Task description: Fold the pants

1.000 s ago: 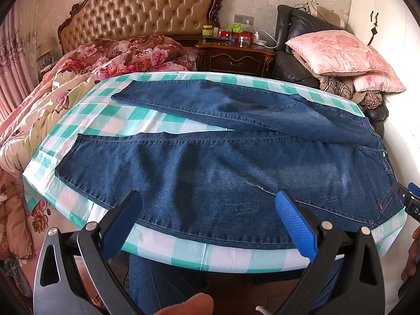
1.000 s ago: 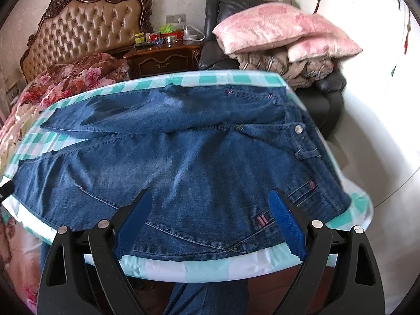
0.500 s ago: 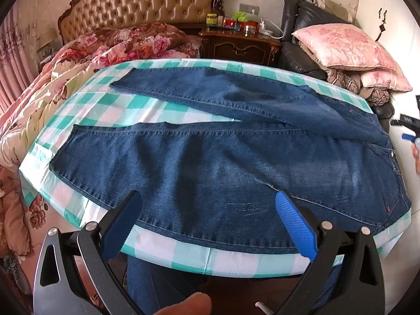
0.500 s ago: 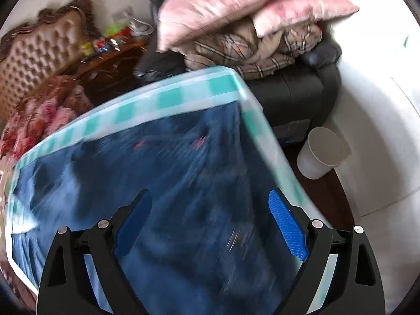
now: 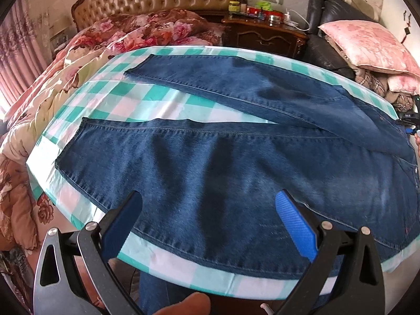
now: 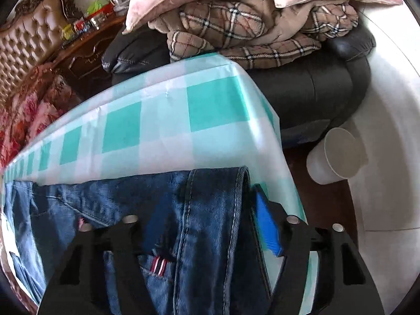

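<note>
Our right claw [image 6: 199,223] is closing with the waistband [image 6: 236,210] of the jeans [image 5: 236,178] between its jaws. That thick, stitched denim edge stands up in a ridge, and the blue pad [image 6: 267,225] on one side lies just beside it. We cannot tell whether both pads press the cloth yet. A striped label [image 6: 157,263] shows near the waistband, below the claw's frame.

Our left claw [image 5: 210,223] hangs spread over the near leg of the jeans, its blue pads apart with nothing pinched between them.

The jeans lie flat on the tabletop [image 5: 126,97], which wears a glossy cloth in green and white checks. Their long axis runs across the tabletop, waist at the right claw's end and hems towards the bed [image 5: 78,60]. The two legs splay apart from the crotch, the far leg angling away. So the right hand is nearer the waist and the left nearer the legs. We judge that the first fold turns on bringing one leg over the other along that axis.

Beyond the tabletop's corner by the waist sit a black leather chair [image 6: 328,84] piled with plaid blankets, and a pale cup [image 6: 338,155] on the floor.
</note>
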The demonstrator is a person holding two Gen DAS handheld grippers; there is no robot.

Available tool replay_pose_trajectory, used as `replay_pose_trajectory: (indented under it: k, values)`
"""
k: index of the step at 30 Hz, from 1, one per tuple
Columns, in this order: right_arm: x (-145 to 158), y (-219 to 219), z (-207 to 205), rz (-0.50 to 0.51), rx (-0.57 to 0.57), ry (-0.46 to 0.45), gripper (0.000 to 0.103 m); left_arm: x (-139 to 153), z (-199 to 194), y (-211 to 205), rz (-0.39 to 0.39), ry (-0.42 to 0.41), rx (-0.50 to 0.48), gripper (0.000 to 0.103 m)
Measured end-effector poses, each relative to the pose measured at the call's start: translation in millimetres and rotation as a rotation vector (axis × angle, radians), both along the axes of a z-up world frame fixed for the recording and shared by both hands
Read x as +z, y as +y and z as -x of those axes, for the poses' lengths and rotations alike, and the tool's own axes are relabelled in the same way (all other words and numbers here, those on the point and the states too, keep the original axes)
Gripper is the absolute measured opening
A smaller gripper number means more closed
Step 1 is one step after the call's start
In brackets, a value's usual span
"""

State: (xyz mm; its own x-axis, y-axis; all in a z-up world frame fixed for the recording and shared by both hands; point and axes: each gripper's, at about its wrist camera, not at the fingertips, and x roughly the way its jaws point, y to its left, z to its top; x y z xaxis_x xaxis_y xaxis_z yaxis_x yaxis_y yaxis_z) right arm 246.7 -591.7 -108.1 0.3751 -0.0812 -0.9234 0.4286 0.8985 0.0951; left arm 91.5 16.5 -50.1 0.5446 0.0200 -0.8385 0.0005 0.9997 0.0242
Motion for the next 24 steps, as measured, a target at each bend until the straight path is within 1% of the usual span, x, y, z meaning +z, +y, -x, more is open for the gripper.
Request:
replay_pose_trajectory:
  k: [1,3,4,6,7,9,12,13,15,17,19,20,21,24]
  values:
    - [-0.6,0.7,-1.4,0.016,0.014,0.003,0.038,-0.4,-4.1,2.1,0.004,0.002,0.005,0.102]
    - [-0.3,0.8,-3.9,-0.037,0.045,-0.018,0.018,-0.4,-9.0,3.5,0.013,0.001,0.009,0.102]
    - [3.7,2.8,-3.3,-0.024,0.041,-0.025,0.017,0.0,-12.3,4.3,0.018,0.0,0.008,0.102]
    - [17.3,10.2,0.4,0.014,0.065,-0.061,0.016,1.8,-17.7,5.2,0.026,-0.004,0.003,0.102]
    - [31.1,16.1,6.9,0.028,0.08,-0.103,0.016,3.1,-21.7,7.2,0.037,-0.008,0.0,0.102]
    - [54.2,24.2,20.4,0.024,0.1,-0.176,0.016,5.9,-28.6,10.7,0.062,-0.012,-0.002,0.102]
    - [97.8,43.2,52.1,0.019,0.142,-0.297,0.015,12.5,-44.1,18.8,0.136,-0.019,-0.016,0.101]
    - [115.7,53.4,70.0,0.017,0.165,-0.346,0.015,16.0,-51.5,22.0,0.167,-0.021,-0.024,0.101]
    - [140.7,71.9,101.3,0.007,0.205,-0.415,0.015,22.9,-61.9,26.0,0.2,-0.027,-0.027,0.101]
    - [159.9,88.4,124.7,0.004,0.244,-0.457,0.015,31.5,-73.7,30.1,0.232,-0.038,-0.034,0.101]
    - [175.1,107.4,160.4,-0.014,0.286,-0.5,0.015,37.4,-86.4,33.8,0.259,-0.038,-0.038,0.101]
    - [177.2,115.5,175.0,-0.028,0.294,-0.512,0.015,39.4,-92.4,35.7,0.276,-0.034,-0.036,0.101]
    - [178.1,123.1,194.2,-0.054,0.307,-0.523,0.015,41.1,-97.8,37.4,0.291,-0.032,-0.035,0.101]
    - [172.4,137.8,234.4,-0.116,0.315,-0.535,0.015,42.8,-117.0,43.3,0.336,-0.018,-0.031,0.101]
